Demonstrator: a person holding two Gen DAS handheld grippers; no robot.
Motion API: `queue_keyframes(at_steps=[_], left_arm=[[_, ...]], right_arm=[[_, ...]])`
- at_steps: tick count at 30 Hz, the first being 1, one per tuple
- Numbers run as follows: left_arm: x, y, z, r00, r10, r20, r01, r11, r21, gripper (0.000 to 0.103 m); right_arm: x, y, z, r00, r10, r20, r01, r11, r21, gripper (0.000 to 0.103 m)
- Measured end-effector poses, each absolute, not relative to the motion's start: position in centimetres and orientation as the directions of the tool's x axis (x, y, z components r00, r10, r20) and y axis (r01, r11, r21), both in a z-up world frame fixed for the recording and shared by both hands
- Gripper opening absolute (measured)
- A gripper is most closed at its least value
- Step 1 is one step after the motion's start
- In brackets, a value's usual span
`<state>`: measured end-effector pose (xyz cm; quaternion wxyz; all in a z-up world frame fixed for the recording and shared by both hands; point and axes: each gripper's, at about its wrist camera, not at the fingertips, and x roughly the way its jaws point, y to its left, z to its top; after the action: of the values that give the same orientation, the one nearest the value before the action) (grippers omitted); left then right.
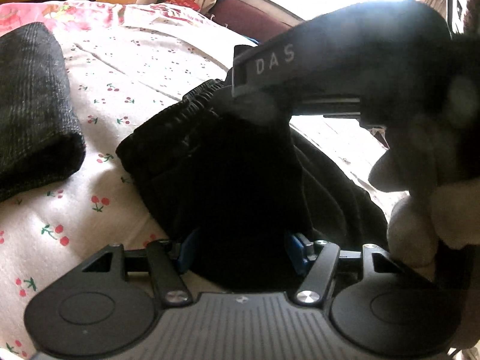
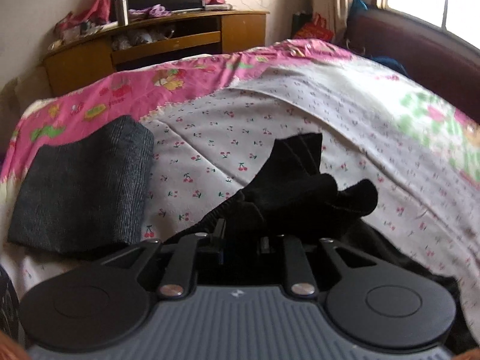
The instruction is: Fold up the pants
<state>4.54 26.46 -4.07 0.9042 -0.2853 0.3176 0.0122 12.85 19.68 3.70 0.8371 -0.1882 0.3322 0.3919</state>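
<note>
1. The black pants (image 1: pixel 228 162) are soft, matte cloth with a ribbed, gathered elastic waistband, bunched in a crumpled heap on the bed (image 1: pixel 126 69).
2. The left gripper (image 1: pixel 240 255) has its jaws pinching a thick fold of the pants; two blue pads show on either side of the cloth.
3. The right gripper (image 2: pixel 240 244) has its jaws pressed onto the pants at the waistband, with black cloth spilling forward in pointed folds.
4. In the left wrist view the right gripper appears as a dark body lettered "DAS", gripping the waistband above the heap, held by a gloved hand (image 1: pixel 426 162).
5. One folded grey garment (image 2: pixel 81 192), coarse and finely striped, lies flat on the bed, well apart from the pants.
6. The bed sheet is white with small red cherries; a pink printed cover (image 2: pixel 126 90) lies along its far edge.
7. One metal flask (image 2: pixel 121 9) stands on a curved wooden counter (image 2: pixel 168 42).
</note>
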Motion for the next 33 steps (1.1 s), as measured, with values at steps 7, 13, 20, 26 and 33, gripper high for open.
queue_keyframes(at_steps=[7,13,20,26,33], left_arm=[[4.4,26.8,-3.4,0.802,-0.134,-0.582,-0.213,0.846,-0.488,0.075],[3.9,26.0,-2.1,0.822,-0.085,-0.563,-0.207,0.877,-0.434,0.075],[4.0,21.0,1.4,0.850,-0.164,-0.500,-0.006,0.947,-0.321,0.078],[6.6,13.6,3.5,0.802,-0.275,-0.531,0.206,0.960,-0.187,0.078],[9.5,4.4,2.8,0.676,-0.437,-0.593,0.416,0.891,-0.182,0.078]], right_arm=[[15.5,17.8,3.5,0.404,0.561,-0.723,-0.728,0.675,0.117,0.007],[16.7,10.1,8.4,0.484,0.632,-0.605,-0.594,0.745,0.302,0.006],[16.7,-4.0,12.5,0.656,0.588,-0.473,-0.369,0.796,0.480,0.006],[15.0,-15.3,14.1,0.792,0.489,-0.366,-0.225,0.791,0.570,0.006],[12.0,-26.6,14.7,0.896,0.321,-0.307,-0.068,0.783,0.619,0.007]])
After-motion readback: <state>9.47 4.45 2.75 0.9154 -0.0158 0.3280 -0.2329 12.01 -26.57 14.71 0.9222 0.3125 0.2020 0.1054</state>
